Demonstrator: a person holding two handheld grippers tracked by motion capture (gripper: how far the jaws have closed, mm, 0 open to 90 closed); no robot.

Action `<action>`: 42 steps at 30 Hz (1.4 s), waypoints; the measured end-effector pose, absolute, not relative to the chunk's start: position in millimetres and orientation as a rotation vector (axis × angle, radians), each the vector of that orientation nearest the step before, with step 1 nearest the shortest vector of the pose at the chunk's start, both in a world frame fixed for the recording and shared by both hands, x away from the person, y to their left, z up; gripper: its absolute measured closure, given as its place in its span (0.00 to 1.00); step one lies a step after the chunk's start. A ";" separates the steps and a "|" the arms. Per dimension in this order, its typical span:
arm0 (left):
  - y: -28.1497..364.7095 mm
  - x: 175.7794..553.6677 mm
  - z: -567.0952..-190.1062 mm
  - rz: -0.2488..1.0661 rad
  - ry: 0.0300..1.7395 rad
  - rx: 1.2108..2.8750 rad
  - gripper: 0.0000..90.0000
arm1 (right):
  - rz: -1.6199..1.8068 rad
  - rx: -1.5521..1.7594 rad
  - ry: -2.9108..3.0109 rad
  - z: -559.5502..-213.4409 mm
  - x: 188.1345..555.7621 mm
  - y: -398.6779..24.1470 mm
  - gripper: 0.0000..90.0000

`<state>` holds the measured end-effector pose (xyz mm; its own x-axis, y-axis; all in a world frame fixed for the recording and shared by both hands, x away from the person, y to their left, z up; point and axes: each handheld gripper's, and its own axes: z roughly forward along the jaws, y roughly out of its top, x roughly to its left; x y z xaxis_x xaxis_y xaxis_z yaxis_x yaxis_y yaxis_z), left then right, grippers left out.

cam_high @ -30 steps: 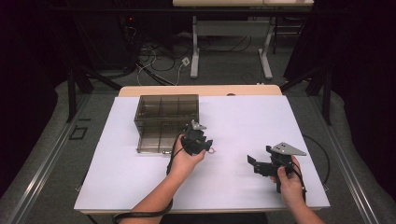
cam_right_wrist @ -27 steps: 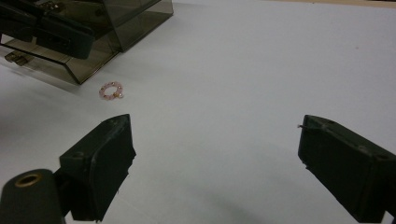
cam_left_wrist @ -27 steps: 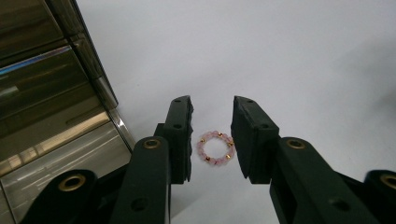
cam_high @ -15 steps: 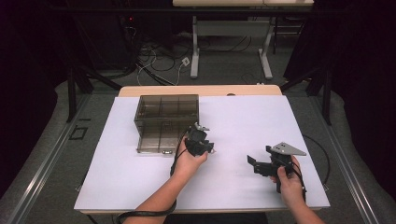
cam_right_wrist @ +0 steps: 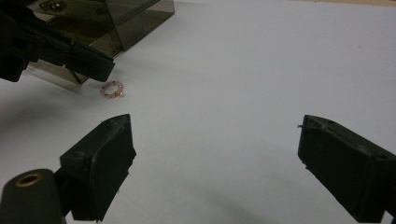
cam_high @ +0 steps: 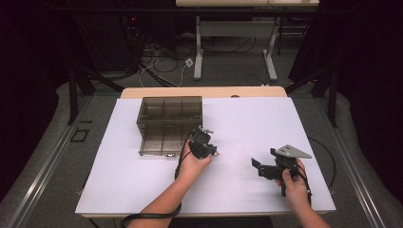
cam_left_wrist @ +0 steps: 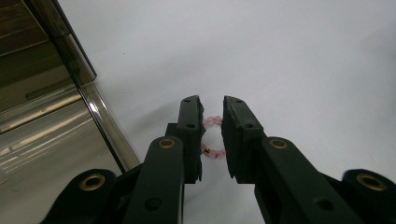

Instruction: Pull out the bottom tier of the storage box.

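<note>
2 grippers: left gripper [cam_left_wrist: 212, 135] jaws just closing, bracelet [cam_left_wrist: 211, 122] between; right gripper [cam_right_wrist: 215, 163] wide, empty.
Surface: white table [cam_high: 247, 123].
Room: dark, cables.
Unclear: pad contact; organizer [cam_high: 168, 124] contents.

A pale pink beaded ring [cam_right_wrist: 112, 89] with dark dots is seen on a plain white worktop [cam_high: 247, 123]. The compartment box [cam_high: 166, 121] is smoky brown and see-through. Both grippers' jaws are matt black.
</note>
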<state>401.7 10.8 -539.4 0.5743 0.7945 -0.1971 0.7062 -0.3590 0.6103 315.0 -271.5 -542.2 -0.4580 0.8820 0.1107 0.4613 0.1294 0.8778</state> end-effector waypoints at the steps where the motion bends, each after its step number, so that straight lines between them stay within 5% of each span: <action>1: 10.5 401.8 -539.9 0.165 1.198 2.144 0.86 | 1.273 1.293 1.984 -541.8 314.8 -271.8 0.11; 42: 5.1 407.7 -546.5 0.192 1.190 2.215 0.94 | 1.281 1.289 1.979 -542.4 315.2 -271.5 0.11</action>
<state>407.7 5.1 -546.5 0.5853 0.7962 -0.1529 0.7080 -0.4100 0.5751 315.2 -271.5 -542.4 -0.4614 0.8802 0.1108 0.4613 0.1313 0.8775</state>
